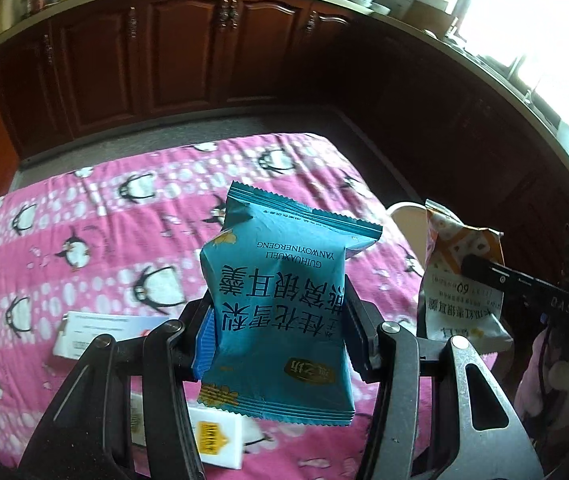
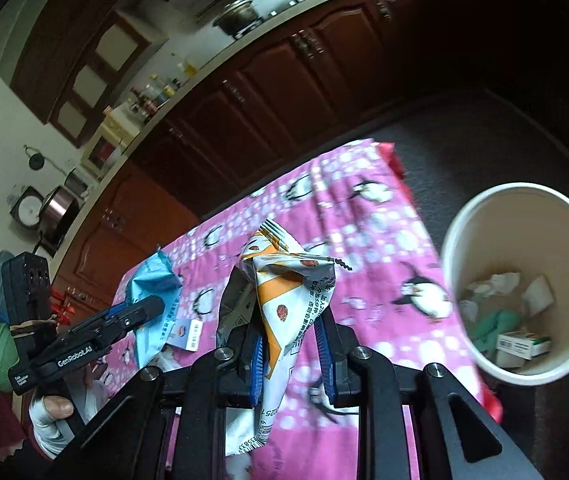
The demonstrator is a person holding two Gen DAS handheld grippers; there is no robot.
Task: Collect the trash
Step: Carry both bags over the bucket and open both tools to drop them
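We see a big table with a pink cloth (image 1: 84, 240) covered in penguins. Just past its edge, down on the floor, stands a round white bin (image 2: 456, 248) with bits of trash already in it. We hold two pieces of trash up above the cloth. Our left gripper (image 1: 280, 320) has its jaws about half open, and they squeeze the puffy blue snack packet (image 1: 280, 292) from both sides. Our right gripper (image 2: 290, 346) has its jaws almost closed, pinching the thin, crinkly white and orange wrapper (image 2: 284, 292). Two small white boxes (image 1: 96, 334) lie on the cloth near us, so we think more trash is left to pick up. The bin is off to the side of both packets. If we let go too soon, we think the light wrapper could flutter and land on the floor. The slippery blue packet could also slide out of its jaws.
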